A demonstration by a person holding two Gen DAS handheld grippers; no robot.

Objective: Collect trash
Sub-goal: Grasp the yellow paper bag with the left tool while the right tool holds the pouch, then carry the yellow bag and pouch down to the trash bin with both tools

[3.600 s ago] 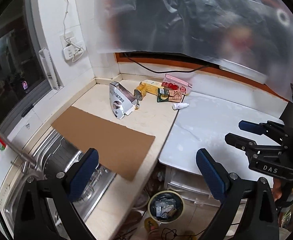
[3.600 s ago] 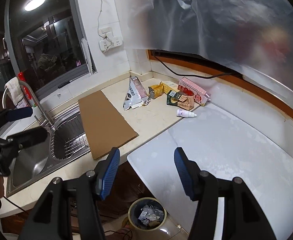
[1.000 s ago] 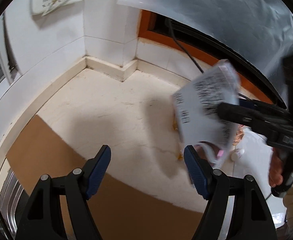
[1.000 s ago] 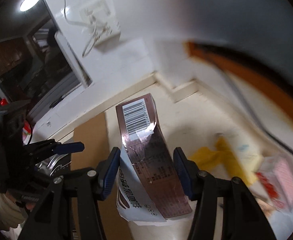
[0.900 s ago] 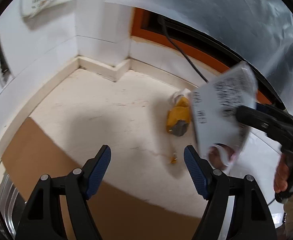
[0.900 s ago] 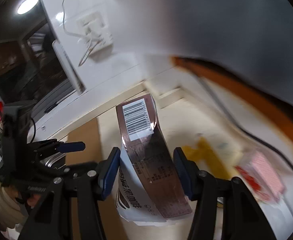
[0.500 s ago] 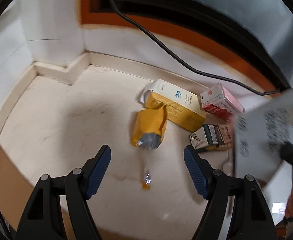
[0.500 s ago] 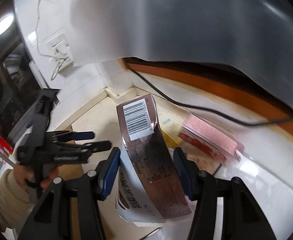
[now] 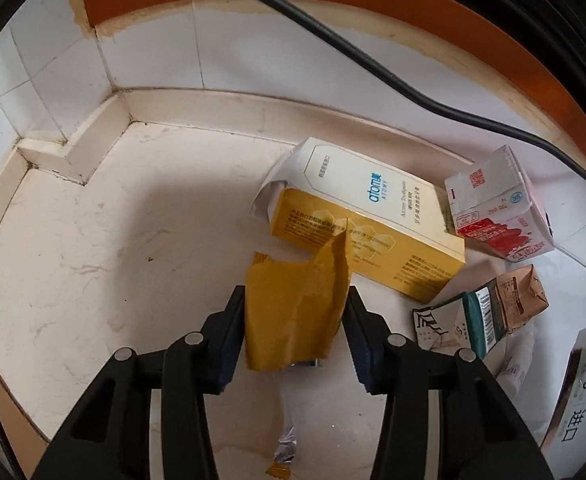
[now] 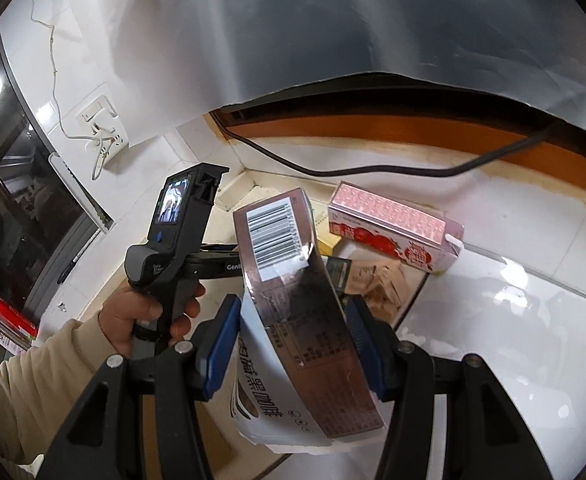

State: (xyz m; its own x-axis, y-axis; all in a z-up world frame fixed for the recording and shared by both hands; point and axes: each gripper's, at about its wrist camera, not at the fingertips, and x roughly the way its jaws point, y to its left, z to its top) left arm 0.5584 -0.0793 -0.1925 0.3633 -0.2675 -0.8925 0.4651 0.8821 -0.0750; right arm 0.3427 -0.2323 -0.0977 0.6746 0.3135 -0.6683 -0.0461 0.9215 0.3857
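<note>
My left gripper [image 9: 295, 312] has just been closing; its 2 fingers [image 9: 229, 320] now clamp the torn yellow packet [image 9: 293, 308] above the tabletop [image 9: 93, 240]. My right gripper [image 10: 293, 344] grips the brown carton [image 10: 293, 300]. Beyond lies the yellow box [image 9: 373, 232].

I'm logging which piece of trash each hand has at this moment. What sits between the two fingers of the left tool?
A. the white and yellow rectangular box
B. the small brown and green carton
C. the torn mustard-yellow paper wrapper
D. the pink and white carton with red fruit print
C: in the left wrist view the torn mustard-yellow paper wrapper fills the gap of the left tool, its jaws having just been closing on it.
</note>
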